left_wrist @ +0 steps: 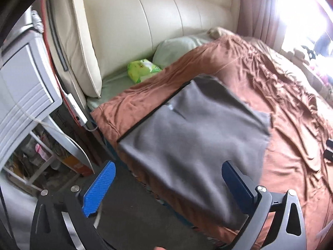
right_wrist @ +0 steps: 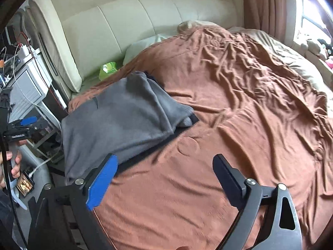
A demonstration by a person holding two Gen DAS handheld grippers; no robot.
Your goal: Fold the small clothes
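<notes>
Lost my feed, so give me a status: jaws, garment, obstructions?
Left gripper and right gripper open, nothing between the jaws. Grey garment folded on the brown blanket, near edge overhanging the bed. Nothing in the way.

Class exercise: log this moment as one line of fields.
left claw: open, empty | right claw: open, empty | grey garment: folded, on brown bedspread

Daylight from the window [left_wrist: 308, 10] blows out beside the curtain [right_wrist: 262, 4]; fisheye-bent dark corners, slight motion blur throughout.
</notes>
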